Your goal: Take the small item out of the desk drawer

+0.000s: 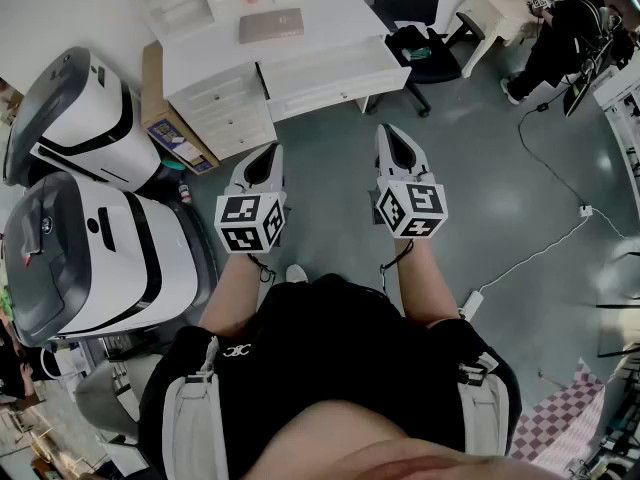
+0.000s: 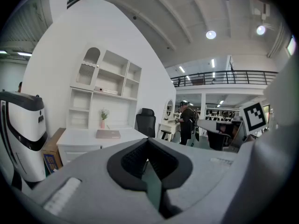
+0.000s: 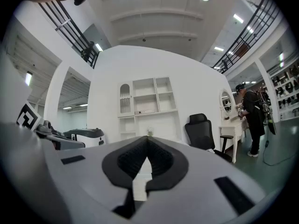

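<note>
Grey-green floor (image 1: 480, 188) lies bare ahead of both grippers, an open strip between them and the white desk (image 1: 210, 58). The desk's wide centre drawer (image 1: 335, 78) stands pulled out, its front edge facing the grippers and well apart from their tips. Its inside looks plain white from the head view, and the small item cannot be made out in it.

The left gripper (image 1: 265, 163) points slightly down, with its jaws pressed together at the tips and nothing between them. Ahead and a little left of it is the desk's stack of small drawers (image 1: 232, 118). Farther left of it stand a cardboard box (image 1: 165, 123) and two large white machines (image 1: 90, 118), which crowd that side.

The right gripper (image 1: 395, 148) is held level beside the left one, apart from it. Its jaws are also closed tip to tip and hold nothing. Ahead and to its right, a black office chair (image 1: 425, 43) sits just beside the drawer's right corner. The floor to the right of this gripper is open apart from a white cable (image 1: 545, 253).

A brown notebook (image 1: 271, 25) lies on the desktop beyond the drawer. A person (image 1: 560, 28) stands far off to the right.
</note>
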Tool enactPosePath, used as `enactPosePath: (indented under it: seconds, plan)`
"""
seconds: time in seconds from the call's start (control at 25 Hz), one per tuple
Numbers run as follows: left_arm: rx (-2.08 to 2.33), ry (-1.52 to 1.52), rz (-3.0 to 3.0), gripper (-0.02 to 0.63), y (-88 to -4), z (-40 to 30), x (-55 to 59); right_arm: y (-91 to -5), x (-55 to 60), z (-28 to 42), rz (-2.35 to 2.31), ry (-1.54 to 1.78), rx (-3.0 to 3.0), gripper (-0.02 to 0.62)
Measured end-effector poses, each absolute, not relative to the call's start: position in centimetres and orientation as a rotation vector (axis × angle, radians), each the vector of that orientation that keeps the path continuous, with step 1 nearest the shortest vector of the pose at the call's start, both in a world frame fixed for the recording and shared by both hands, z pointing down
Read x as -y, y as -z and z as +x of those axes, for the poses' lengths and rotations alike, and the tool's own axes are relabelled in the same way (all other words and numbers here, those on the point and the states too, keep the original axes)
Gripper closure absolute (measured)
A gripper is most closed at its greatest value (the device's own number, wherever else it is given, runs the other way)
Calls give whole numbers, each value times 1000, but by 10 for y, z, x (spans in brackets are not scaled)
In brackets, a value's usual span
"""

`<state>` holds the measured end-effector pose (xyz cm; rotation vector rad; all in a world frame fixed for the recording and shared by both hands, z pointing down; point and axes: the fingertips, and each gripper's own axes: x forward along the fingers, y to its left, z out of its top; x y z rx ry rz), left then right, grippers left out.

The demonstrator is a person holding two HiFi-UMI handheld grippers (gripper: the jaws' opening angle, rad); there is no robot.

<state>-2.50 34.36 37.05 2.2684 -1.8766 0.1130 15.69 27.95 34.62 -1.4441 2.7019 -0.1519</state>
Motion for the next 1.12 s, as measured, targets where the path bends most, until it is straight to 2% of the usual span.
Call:
enactPosePath:
  seconds: [0.44,1.12]
  plan:
    - [1848,-112,2296,592,-368,-31,-332,-348,-274,146,-1472,146,-2708,598]
    - [1741,-109,2401,592,-373,-78,-316,-355,-276,109,-1628,132,-2619,598]
